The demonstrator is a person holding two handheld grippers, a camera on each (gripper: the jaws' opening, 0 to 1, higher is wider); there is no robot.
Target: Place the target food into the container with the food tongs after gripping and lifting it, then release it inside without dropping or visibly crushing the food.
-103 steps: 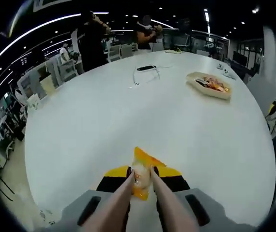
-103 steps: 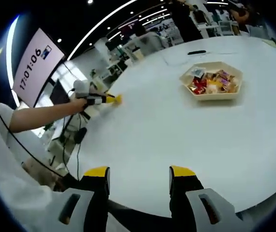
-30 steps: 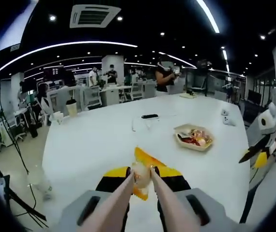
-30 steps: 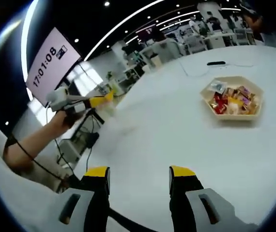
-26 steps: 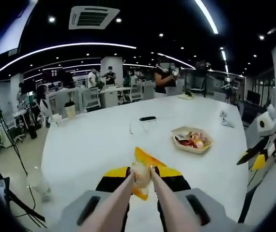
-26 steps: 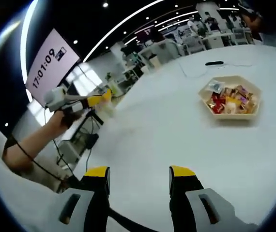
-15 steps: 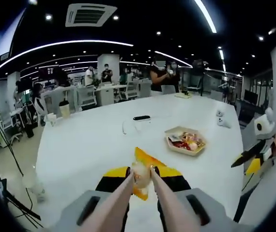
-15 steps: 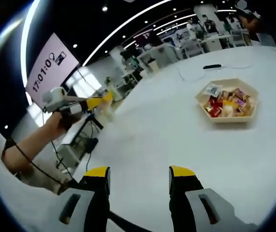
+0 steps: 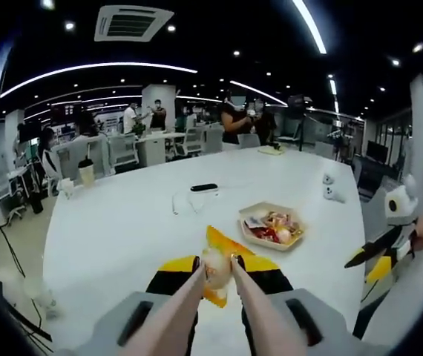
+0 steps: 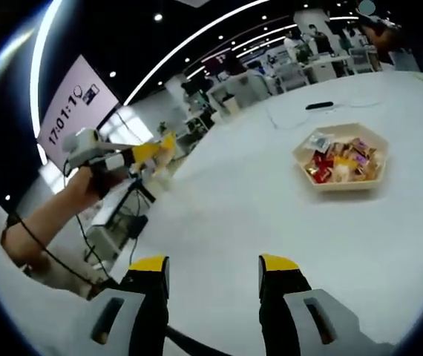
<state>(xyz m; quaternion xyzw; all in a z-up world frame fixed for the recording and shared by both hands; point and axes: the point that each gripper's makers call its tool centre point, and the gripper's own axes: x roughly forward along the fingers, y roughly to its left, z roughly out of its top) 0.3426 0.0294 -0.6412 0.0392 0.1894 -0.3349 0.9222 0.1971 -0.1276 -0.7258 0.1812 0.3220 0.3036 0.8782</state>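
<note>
**White table and what lies on it**

A large white table (image 9: 122, 222) carries a pale hexagonal tray (image 9: 271, 226) of mixed wrapped snacks. Beyond it lie a dark flat device (image 9: 204, 188) with a thin white cable (image 9: 182, 202), and two small white objects (image 9: 330, 189).

Bright ceiling light strips (image 9: 309, 26), dark ceiling, glare on white table (image 10: 286, 215), strong edge distortion

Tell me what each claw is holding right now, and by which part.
Left claw: tongs, whose tips pinch a snack packet across its middle. Right claw: open, holding nothing.
</note>
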